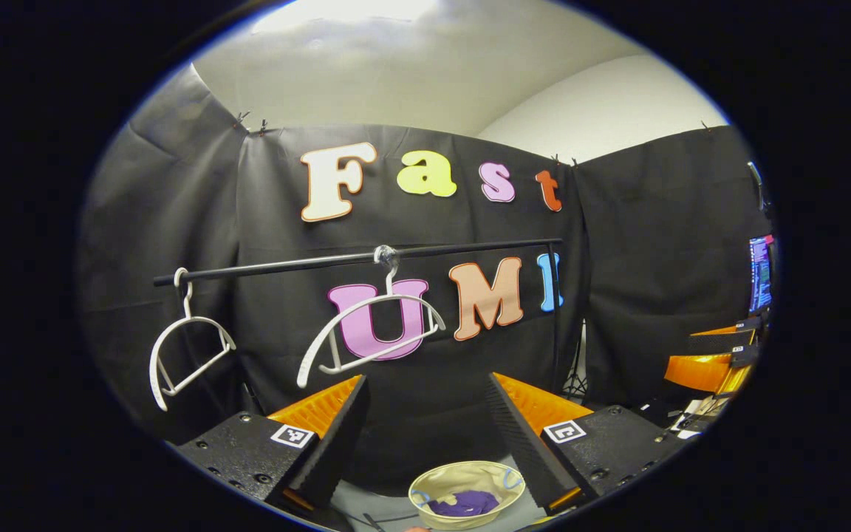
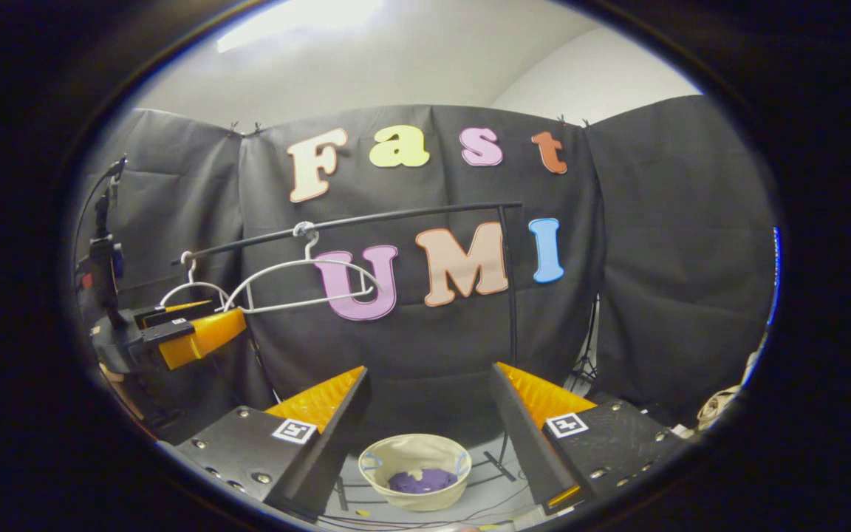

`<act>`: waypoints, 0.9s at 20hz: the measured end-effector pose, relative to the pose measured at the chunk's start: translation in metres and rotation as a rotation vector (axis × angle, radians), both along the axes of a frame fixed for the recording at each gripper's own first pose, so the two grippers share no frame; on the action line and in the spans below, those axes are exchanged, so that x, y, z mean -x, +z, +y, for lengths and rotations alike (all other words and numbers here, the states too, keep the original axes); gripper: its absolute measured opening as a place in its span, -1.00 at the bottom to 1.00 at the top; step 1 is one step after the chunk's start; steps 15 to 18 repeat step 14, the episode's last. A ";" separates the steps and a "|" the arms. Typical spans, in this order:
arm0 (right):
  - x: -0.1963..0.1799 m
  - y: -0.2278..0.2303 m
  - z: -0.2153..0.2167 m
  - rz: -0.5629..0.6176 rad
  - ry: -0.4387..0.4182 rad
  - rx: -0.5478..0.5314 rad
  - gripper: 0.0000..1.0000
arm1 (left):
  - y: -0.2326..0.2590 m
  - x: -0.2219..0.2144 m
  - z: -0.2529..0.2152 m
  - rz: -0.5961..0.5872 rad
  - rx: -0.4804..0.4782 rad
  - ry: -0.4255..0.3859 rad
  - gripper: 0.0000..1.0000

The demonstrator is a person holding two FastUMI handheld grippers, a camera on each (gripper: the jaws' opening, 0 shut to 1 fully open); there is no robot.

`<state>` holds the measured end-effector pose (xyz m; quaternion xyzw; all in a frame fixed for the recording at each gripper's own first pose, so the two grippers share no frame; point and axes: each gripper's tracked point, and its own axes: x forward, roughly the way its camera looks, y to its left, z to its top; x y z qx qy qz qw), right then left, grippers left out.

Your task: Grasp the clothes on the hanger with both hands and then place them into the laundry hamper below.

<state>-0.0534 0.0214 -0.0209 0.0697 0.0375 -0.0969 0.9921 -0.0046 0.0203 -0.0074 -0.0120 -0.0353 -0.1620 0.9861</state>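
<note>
A purple garment (image 1: 464, 503) (image 2: 422, 481) lies crumpled inside the round cream laundry hamper (image 1: 436, 480) (image 2: 396, 452) on the floor. Two bare white hangers (image 1: 370, 329) (image 2: 300, 284) (image 1: 188, 347) hang from the black rail (image 1: 351, 258) (image 2: 366, 219). My left gripper (image 1: 425, 425) is open, with nothing between its fingers, above and in front of the hamper. My right gripper (image 2: 429, 417) is open as well, likewise above the hamper. In the right gripper view the left gripper (image 2: 189, 332) appears at the left, near the smaller hanger. In the left gripper view the right gripper (image 1: 713, 358) shows at the far right.
The rail's black upright post (image 2: 510, 295) (image 1: 555, 318) stands right of the hamper. A screen (image 1: 760, 273) glows at the far right. A stand with gear (image 2: 104, 244) rises at the left. Cables (image 2: 411, 517) run over the floor.
</note>
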 end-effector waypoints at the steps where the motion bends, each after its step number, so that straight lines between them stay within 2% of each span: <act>1: -0.002 -0.002 0.001 0.000 -0.007 -0.001 0.94 | 0.000 -0.003 0.003 0.000 0.009 -0.003 1.00; 3: -0.007 -0.004 0.007 -0.001 -0.011 -0.001 0.94 | -0.008 -0.006 0.006 0.021 0.026 -0.022 0.94; 5: -0.011 -0.010 0.010 0.006 -0.019 -0.010 0.94 | -0.013 -0.009 0.008 0.039 0.039 -0.039 1.00; 6: -0.014 -0.010 0.015 0.003 -0.014 -0.018 1.00 | -0.015 -0.011 0.009 0.041 0.042 -0.040 1.00; 7: -0.016 -0.009 0.019 -0.003 -0.008 -0.020 0.94 | -0.018 -0.013 0.011 0.046 0.036 -0.038 1.00; 10: -0.026 -0.015 0.026 0.009 0.008 -0.021 1.00 | -0.030 -0.017 0.015 0.077 0.010 -0.029 0.99; 13: -0.034 -0.011 0.027 -0.002 0.028 -0.003 1.00 | -0.034 -0.023 0.018 0.099 0.029 0.013 1.00; 14: -0.037 -0.009 0.027 -0.006 0.037 -0.005 0.94 | -0.036 -0.024 0.015 0.110 0.040 0.027 0.99; 18: -0.037 -0.009 0.027 -0.006 0.037 -0.005 0.94 | -0.036 -0.024 0.015 0.110 0.040 0.027 0.99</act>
